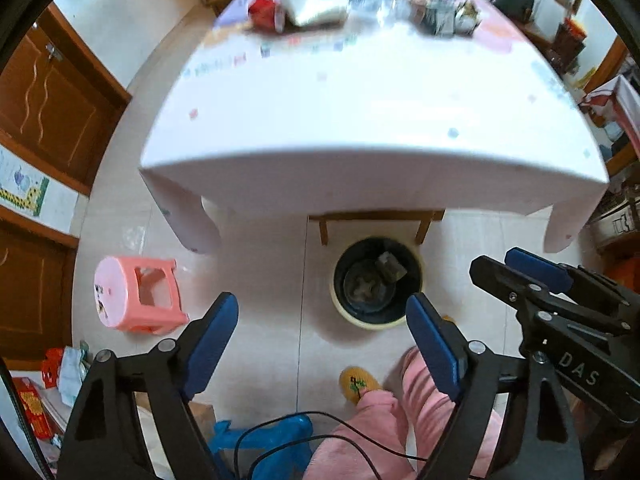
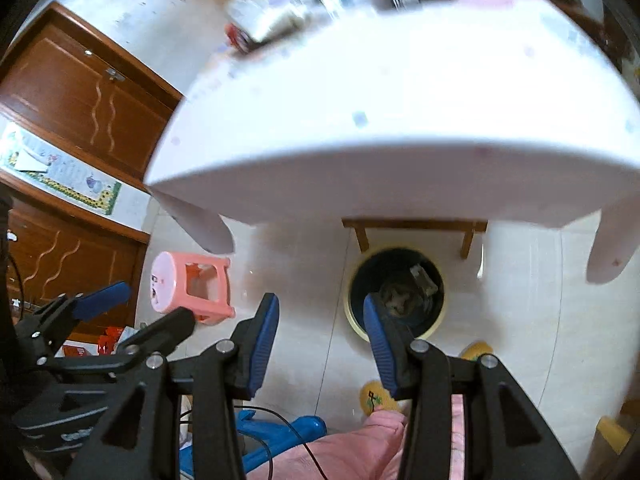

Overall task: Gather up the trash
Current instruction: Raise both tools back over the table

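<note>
Looking down, we record a glossy white table (image 1: 372,120) with blurred clutter at its far edge, pale floor tiles, brown panelled doors (image 1: 52,108) and a pink plastic stool (image 1: 136,294). Trash lies inside the round, dark-lined bin (image 1: 376,286) beneath the table's near edge. Left gripper (image 1: 322,350) and right gripper (image 2: 320,346) stand open, empty. We read "DAS" on one black body.

Glossy white cloth (image 1: 360,120) covers the table; pink plastic stool (image 1: 138,294); smooth tiled floor (image 1: 272,280).
</note>
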Motion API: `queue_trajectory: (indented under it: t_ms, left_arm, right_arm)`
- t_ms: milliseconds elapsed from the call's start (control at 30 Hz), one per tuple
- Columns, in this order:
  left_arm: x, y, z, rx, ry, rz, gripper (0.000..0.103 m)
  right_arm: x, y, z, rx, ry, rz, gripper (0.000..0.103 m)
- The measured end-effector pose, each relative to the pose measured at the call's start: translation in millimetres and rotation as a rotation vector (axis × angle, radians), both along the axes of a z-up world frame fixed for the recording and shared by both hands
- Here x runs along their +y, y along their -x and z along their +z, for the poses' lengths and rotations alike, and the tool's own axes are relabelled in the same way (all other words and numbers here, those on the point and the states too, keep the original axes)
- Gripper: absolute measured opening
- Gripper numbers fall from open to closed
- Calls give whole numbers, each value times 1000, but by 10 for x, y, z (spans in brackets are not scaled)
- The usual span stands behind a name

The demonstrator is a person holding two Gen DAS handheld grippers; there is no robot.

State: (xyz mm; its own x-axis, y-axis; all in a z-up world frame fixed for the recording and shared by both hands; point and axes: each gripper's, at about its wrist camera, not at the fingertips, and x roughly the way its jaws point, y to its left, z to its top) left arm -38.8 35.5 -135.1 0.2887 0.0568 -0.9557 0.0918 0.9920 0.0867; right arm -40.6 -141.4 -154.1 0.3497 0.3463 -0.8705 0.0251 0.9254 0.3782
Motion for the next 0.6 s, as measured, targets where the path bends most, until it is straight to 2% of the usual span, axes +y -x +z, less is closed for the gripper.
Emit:
queue_trajectory:
  t_ms: [200,300,600]
  left_arm:
    - [-66,-54,573,-125,13,-40,85]
    - [-114,-121,801,-177,14,-62,85]
    - [-342,-565,1191,-247,33,-98,85]
  right_arm:
    - [-91,-47,554,-105,30,-25,45]
    - [-164,-64,726,-140,39,-41,45]
    - [-460,-315,1140,-216,51,-103,44]
